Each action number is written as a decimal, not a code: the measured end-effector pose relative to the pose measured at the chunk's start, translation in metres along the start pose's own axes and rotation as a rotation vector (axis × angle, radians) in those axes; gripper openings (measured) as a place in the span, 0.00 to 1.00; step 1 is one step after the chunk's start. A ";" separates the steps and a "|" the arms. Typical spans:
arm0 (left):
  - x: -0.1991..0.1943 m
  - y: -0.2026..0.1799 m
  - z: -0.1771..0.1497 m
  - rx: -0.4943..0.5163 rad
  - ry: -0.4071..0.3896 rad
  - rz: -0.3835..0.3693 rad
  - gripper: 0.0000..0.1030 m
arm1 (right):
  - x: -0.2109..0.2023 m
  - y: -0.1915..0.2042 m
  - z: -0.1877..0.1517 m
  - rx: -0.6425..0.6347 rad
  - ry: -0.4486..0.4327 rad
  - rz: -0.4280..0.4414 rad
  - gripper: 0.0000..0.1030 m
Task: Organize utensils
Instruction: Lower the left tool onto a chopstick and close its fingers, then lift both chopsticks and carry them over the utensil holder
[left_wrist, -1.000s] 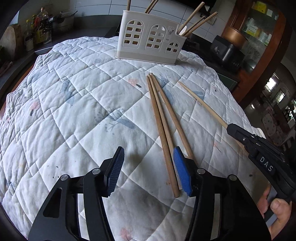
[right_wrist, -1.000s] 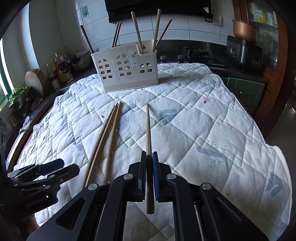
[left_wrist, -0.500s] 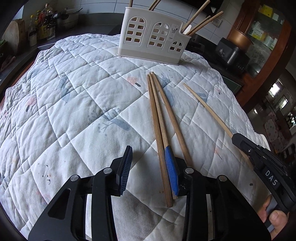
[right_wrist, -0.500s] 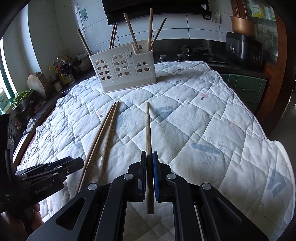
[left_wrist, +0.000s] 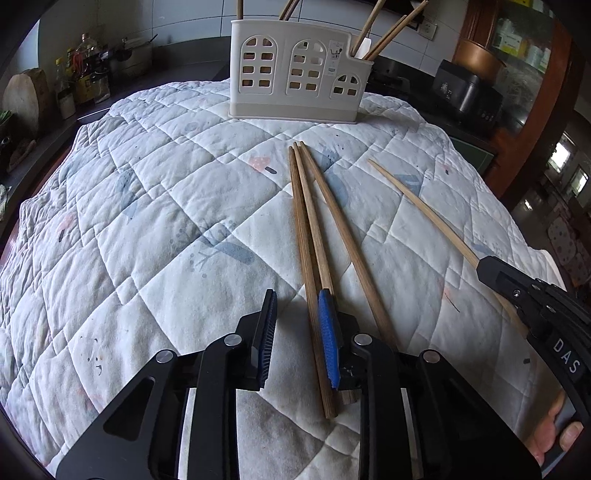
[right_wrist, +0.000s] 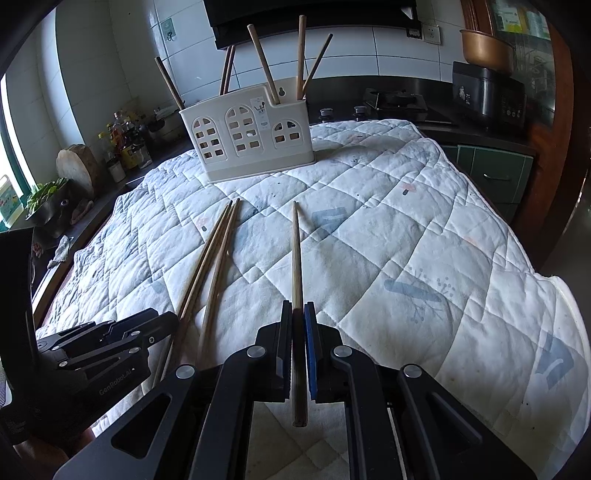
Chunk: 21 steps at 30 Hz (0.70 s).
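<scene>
Wooden chopsticks lie lengthwise on a quilted white cloth (left_wrist: 147, 221) spread over the bench, their long axes running from the near edge toward a cream utensil holder (left_wrist: 295, 70) that stands upright at the far edge with more sticks leaning out of its top. Three darker chopsticks (left_wrist: 314, 229) rest together near the middle of the cloth, tips bunched toward the holder and butt ends fanning slightly apart toward the near edge. The left gripper (left_wrist: 299, 339) angles down over those butt ends, its jaws closing; one blue pad sits against the leftmost stick's right side while the other pad stands clear on bare cloth, so nothing is yet pinched. To the right, a single paler chopstick (right_wrist: 295, 266) points the same way, tip toward the holder; the right gripper (right_wrist: 297, 354), tilted downward, has its jaws clamped tight on the stick's thick end, which pokes out behind the pads. A person's fingers (left_wrist: 554, 439) curl around that gripper's handle at the lower right of the left wrist view. Beyond the cloth, a dark counter carries bottles (right_wrist: 125, 144), a round wooden block (right_wrist: 75, 166) and a stove (right_wrist: 395, 101) below white wall tiles; a black appliance (right_wrist: 487, 96) stands at the far right.
</scene>
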<state>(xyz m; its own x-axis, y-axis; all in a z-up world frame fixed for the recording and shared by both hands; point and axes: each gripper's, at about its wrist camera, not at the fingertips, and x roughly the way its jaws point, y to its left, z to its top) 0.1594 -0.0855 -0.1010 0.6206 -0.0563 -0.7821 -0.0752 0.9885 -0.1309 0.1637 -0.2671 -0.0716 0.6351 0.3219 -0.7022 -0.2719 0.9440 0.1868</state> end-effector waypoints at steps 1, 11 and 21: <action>0.000 -0.002 0.000 0.006 -0.003 0.009 0.19 | 0.000 -0.001 -0.001 0.002 0.000 0.001 0.06; 0.009 -0.005 0.002 -0.040 0.027 0.018 0.10 | -0.001 -0.005 -0.004 0.012 0.000 0.008 0.06; 0.006 -0.005 0.001 0.007 -0.002 0.009 0.07 | -0.002 -0.006 -0.004 0.023 -0.004 0.016 0.06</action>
<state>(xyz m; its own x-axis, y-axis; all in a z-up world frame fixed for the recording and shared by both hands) 0.1643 -0.0903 -0.1049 0.6215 -0.0471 -0.7820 -0.0751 0.9900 -0.1193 0.1606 -0.2735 -0.0738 0.6340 0.3368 -0.6961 -0.2654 0.9403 0.2132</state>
